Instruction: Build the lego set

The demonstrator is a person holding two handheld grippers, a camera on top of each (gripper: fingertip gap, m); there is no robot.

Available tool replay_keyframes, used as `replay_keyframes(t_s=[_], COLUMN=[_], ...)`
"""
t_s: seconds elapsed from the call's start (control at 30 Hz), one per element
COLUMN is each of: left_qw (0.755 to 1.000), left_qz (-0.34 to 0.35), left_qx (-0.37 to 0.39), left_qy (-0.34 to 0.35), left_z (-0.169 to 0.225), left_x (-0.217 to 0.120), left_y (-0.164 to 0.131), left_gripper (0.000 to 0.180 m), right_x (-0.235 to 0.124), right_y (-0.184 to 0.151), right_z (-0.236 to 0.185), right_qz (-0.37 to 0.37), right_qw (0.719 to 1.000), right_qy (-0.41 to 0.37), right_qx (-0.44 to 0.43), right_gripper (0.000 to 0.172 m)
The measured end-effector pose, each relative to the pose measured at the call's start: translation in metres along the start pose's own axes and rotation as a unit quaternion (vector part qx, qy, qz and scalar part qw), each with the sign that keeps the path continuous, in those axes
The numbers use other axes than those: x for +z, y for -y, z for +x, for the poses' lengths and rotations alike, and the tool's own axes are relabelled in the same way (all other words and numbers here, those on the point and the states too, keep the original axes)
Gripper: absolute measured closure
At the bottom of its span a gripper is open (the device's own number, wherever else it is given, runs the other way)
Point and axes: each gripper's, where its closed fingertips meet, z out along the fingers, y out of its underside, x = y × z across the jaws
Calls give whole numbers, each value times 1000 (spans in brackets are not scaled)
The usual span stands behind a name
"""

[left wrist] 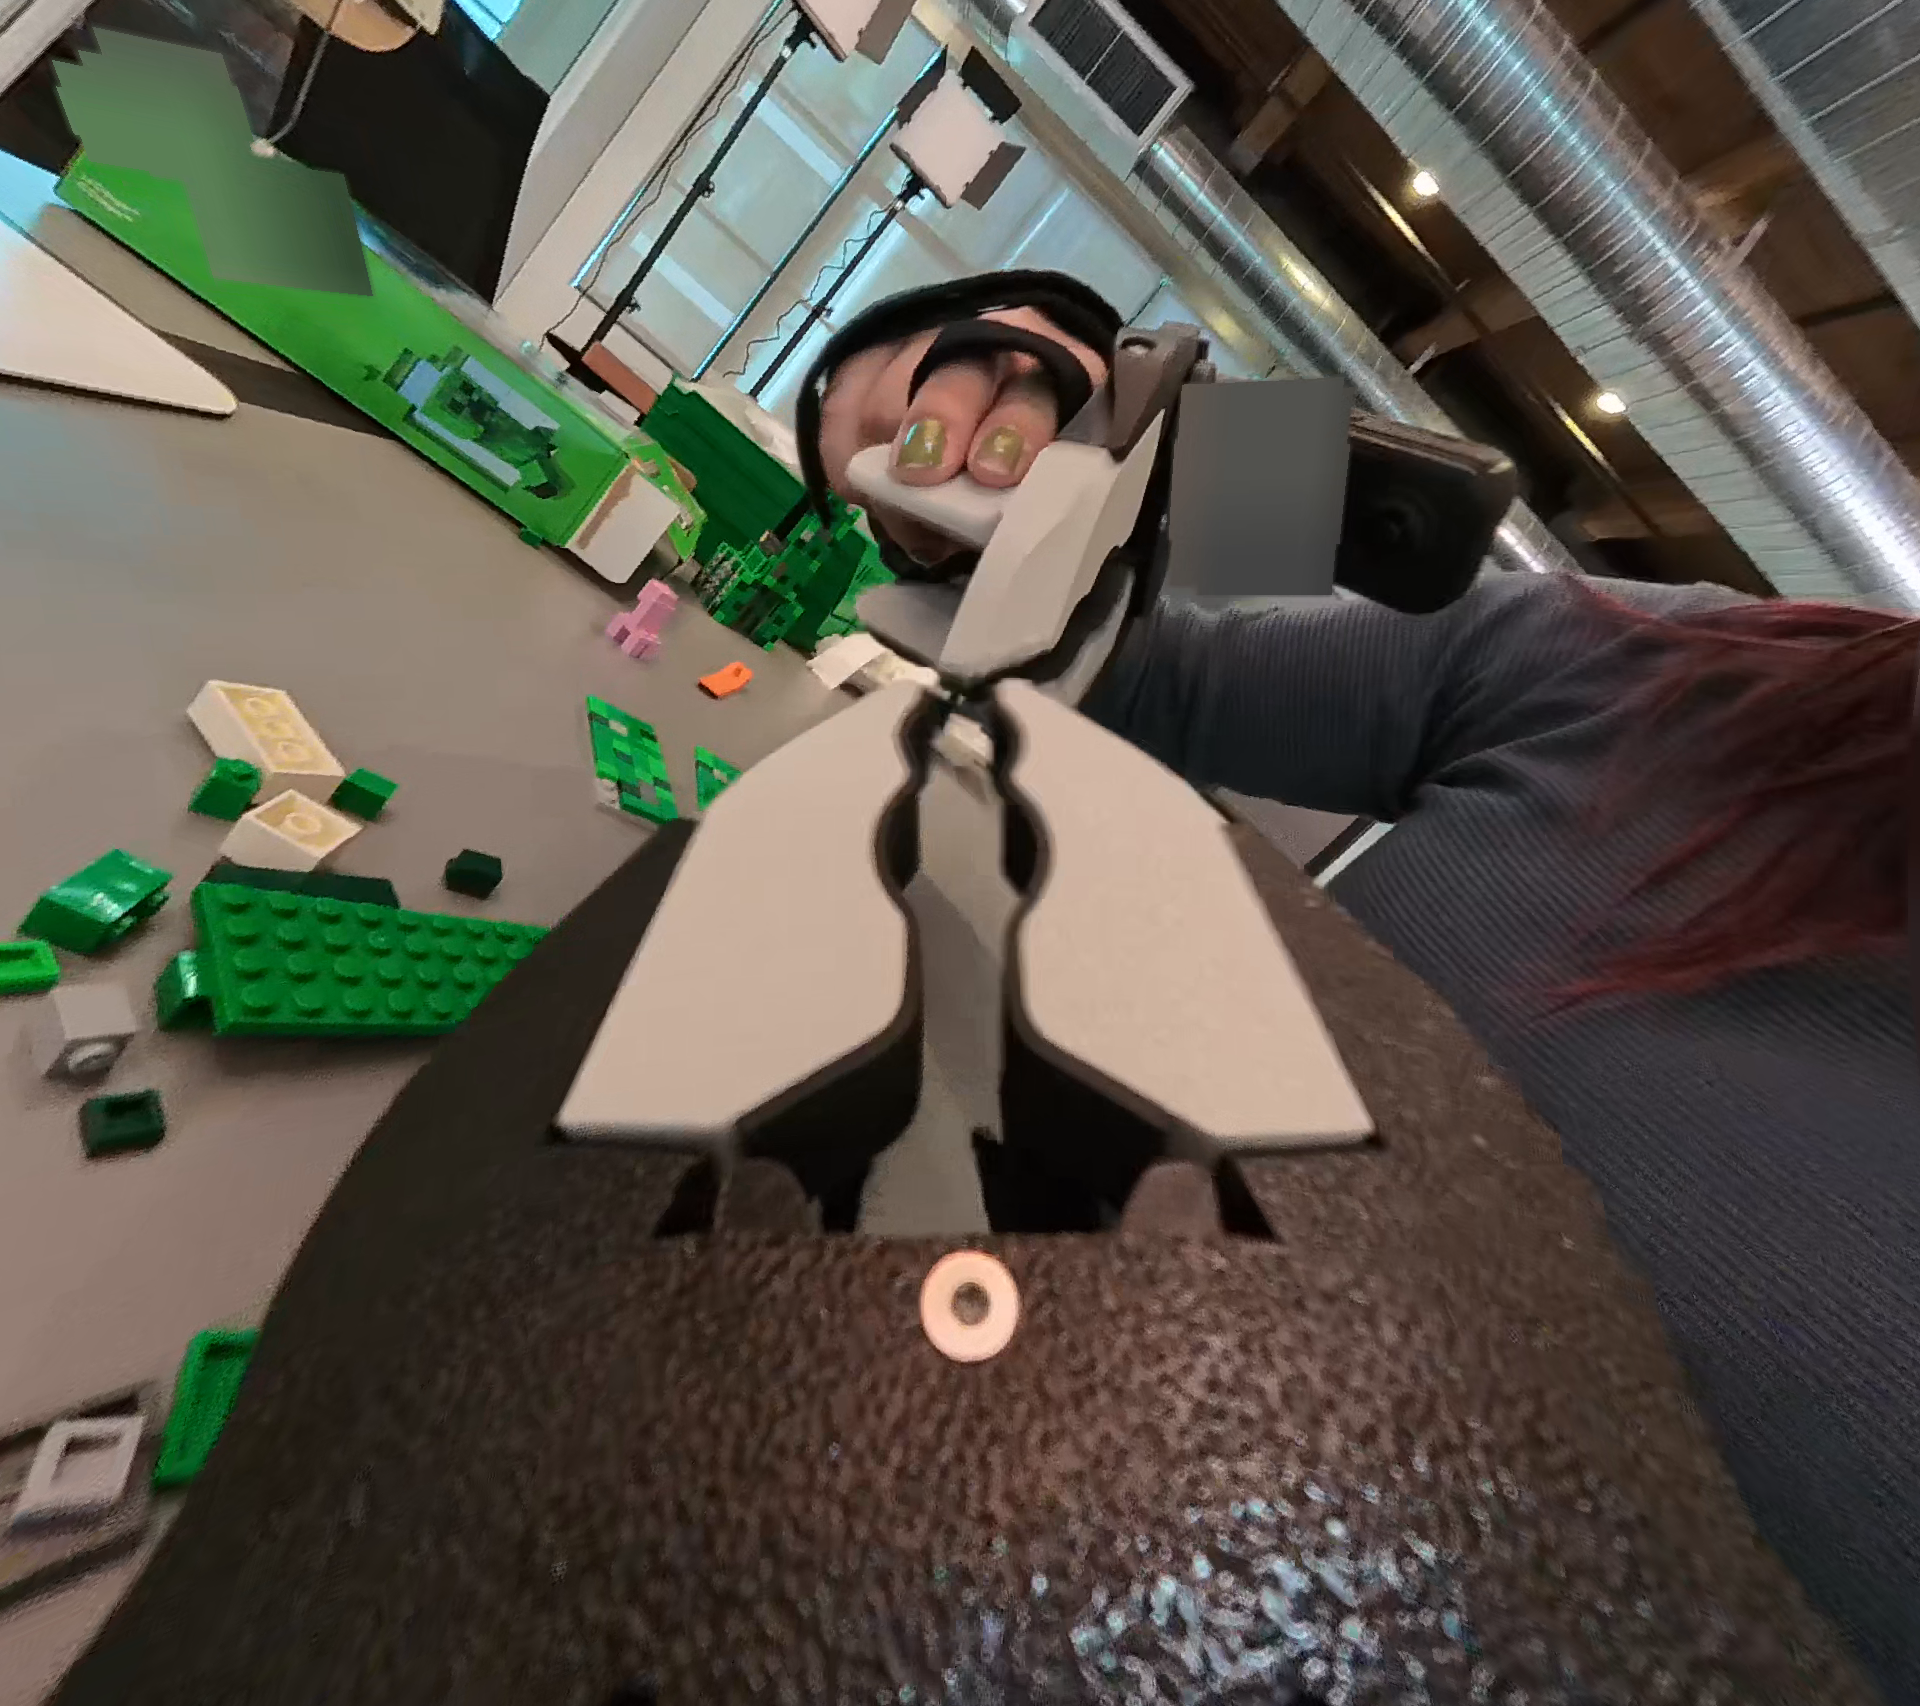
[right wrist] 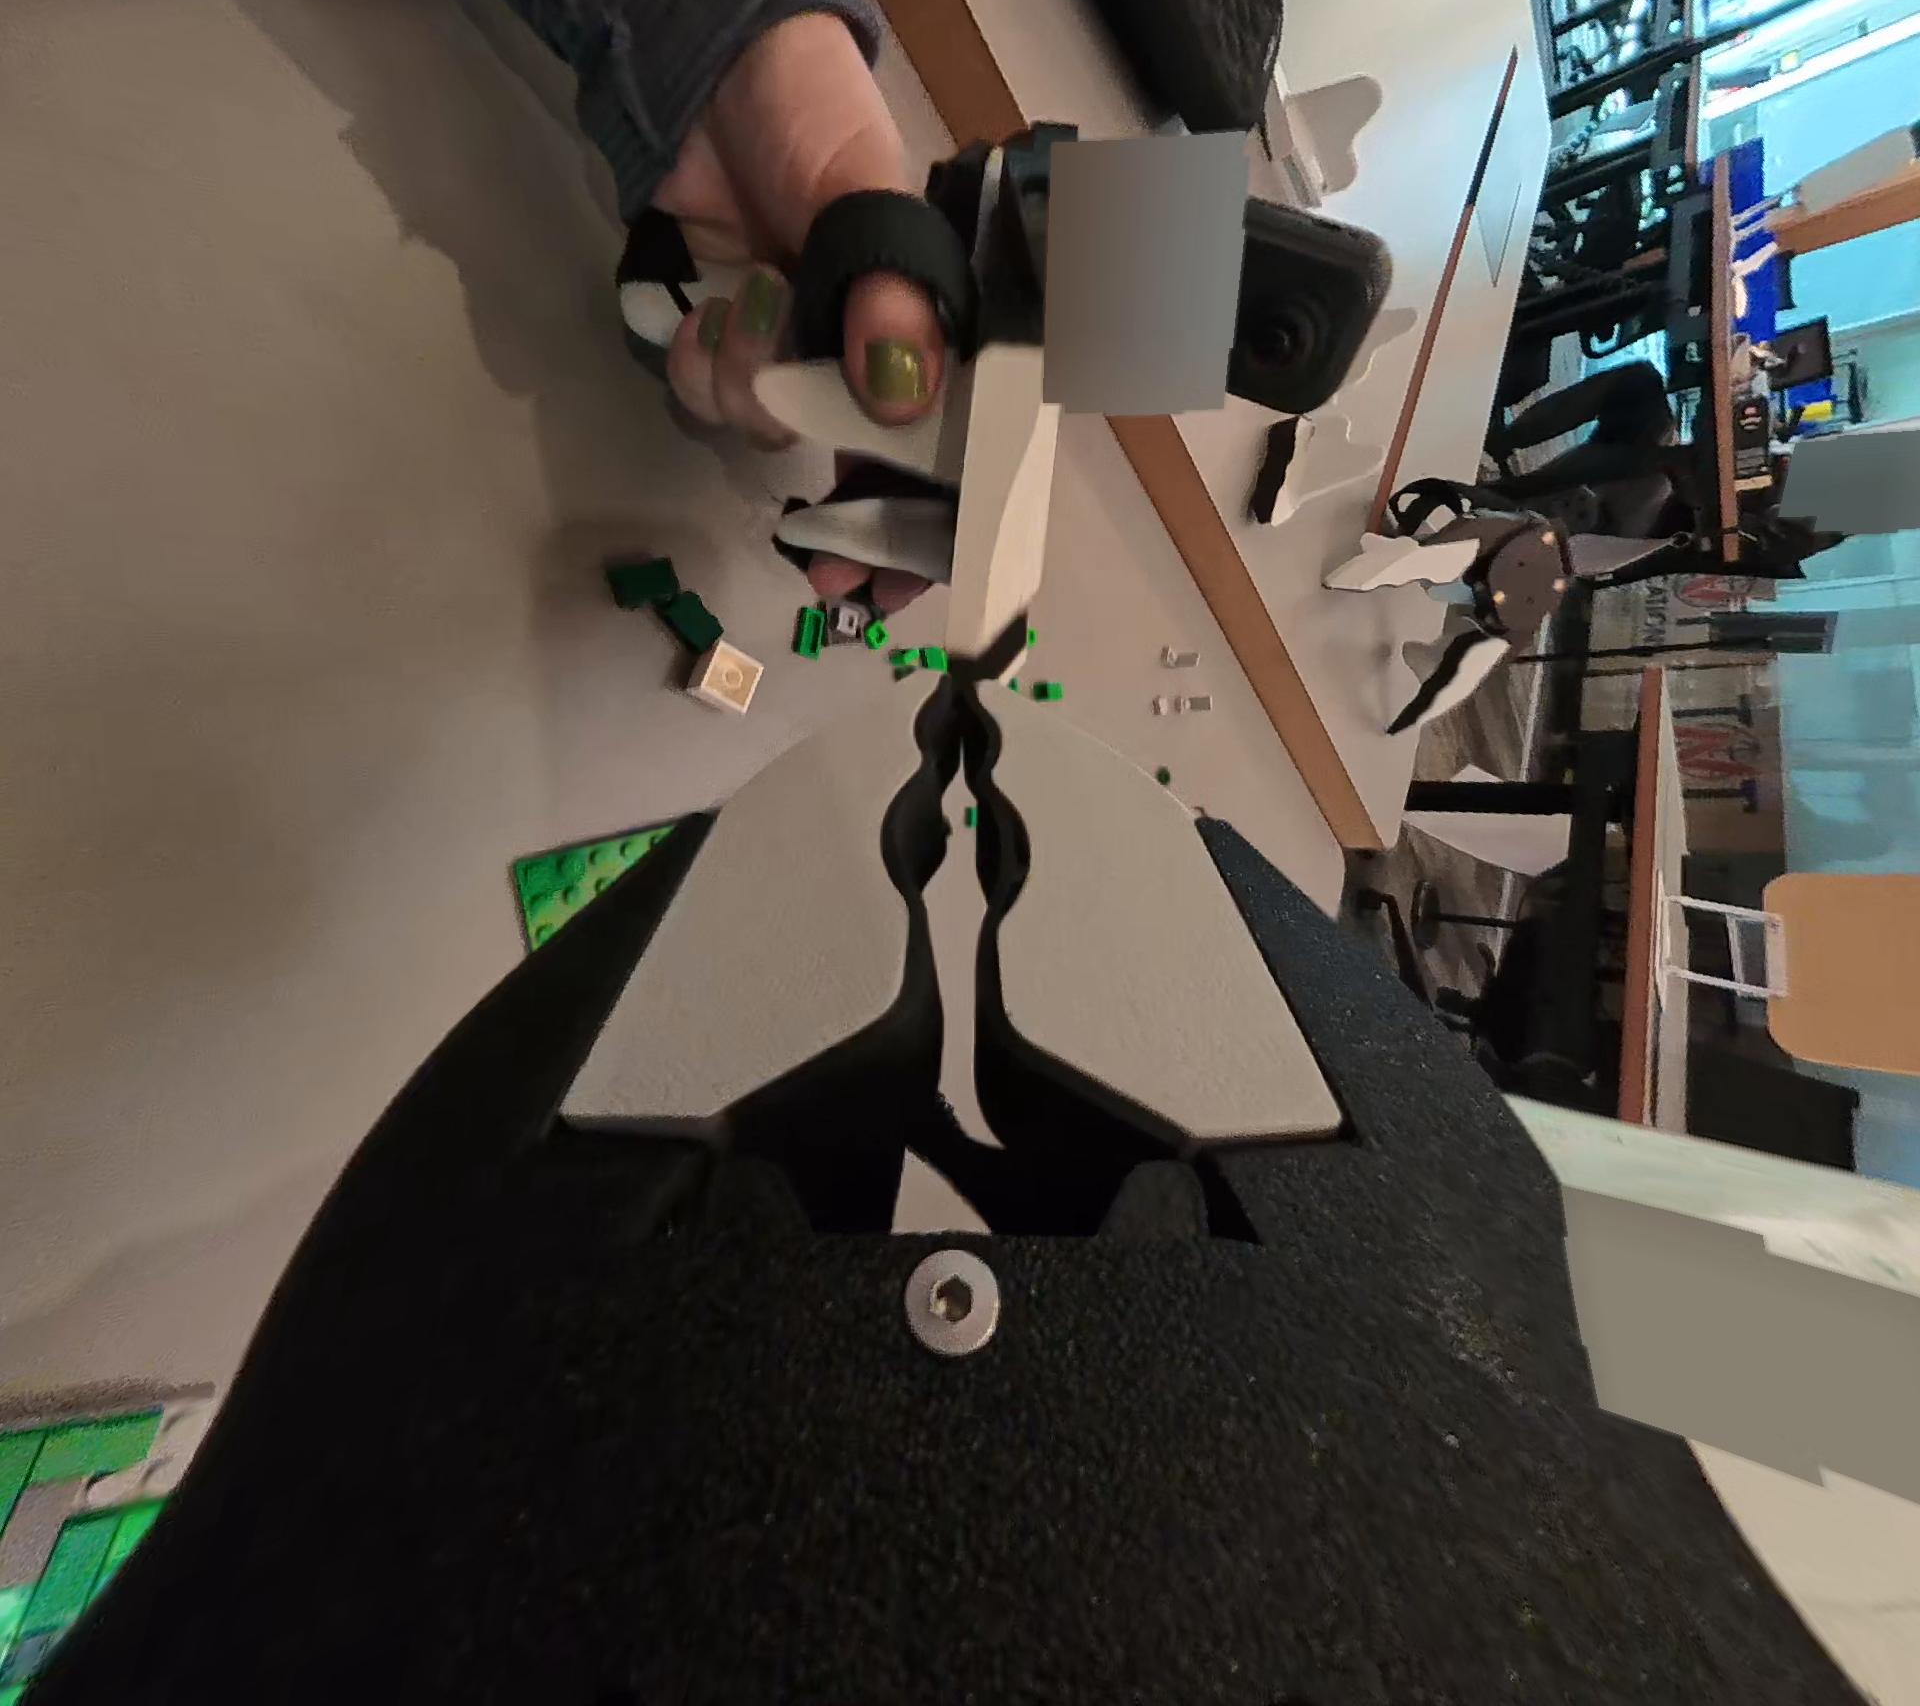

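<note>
At frame left, a green studded plate (left wrist: 343, 970) lies on the grey table (left wrist: 343, 576) | centre: left gripper (left wrist: 954, 714) nearly closed, tips meeting right gripper (right wrist: 961, 700) tips, small white piece (left wrist: 961, 747) just behind | right gripper closed, nothing visible held.

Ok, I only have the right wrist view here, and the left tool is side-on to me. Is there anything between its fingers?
Observer: Yes. The left wrist view shows a small white piece between the left tool's fingers, just behind the tips. It looks pinched there.
Operator: And what's on the table beyond those tips that I can't see?
Observer: A pink figure stands on the grey table, with a small orange piece lying near it. A long green box lies farther back.
</note>
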Motion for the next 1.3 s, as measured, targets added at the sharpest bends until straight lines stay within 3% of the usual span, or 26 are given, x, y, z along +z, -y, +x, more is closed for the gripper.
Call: replay_keyframes(t_s=[0.07,0.1,0.3,0.47,0.57,0.67,0.77,0.87,0.97,1.17,1.3], left_qw=[1000,998,947,917,897,850,778,731,733,729,742], left_qz=[-8,-21,-141,-113,-157,-289,-427,-497,-520,-566,-567], left_qx=[9,36,213,240,248,275,322,356,349,322,308], left_qy=[16,40,194,298,329,345,331,302,266,212,184], left_z=[-2,-5,-28,-17,7,25,34,31,26,17,16], left_x=[2,4,21,-27,-57,-80,-97,-99,-93,-94,-88], left_y=[-1,-3,-29,-7,-24,-72,-116,-136,-142,-149,-155], left_gripper=[145,144,160,161,159,159,159,156,152,166,173], right_x=[-10,-17,-61,-76,-77,-71,-62,-56,-57,-77,-92], right_y=[-8,-12,-50,-66,-61,-51,-35,-22,-14,-18,-32], right_z=[0,-2,-32,-76,-95,-106,-112,-111,-112,-119,-124], right_qz=[-6,-5,-22,-46,-30,-5,34,65,78,74,71], right_qw=[1000,999,989,980,974,969,961,953,949,942,932], right_qy=[-10,-16,-43,-27,-9,5,26,38,44,27,6], right_qx=[15,31,138,193,223,247,272,293,303,326,354], right_gripper=[172,172,172,172,172,172,172,172,172,172,172])
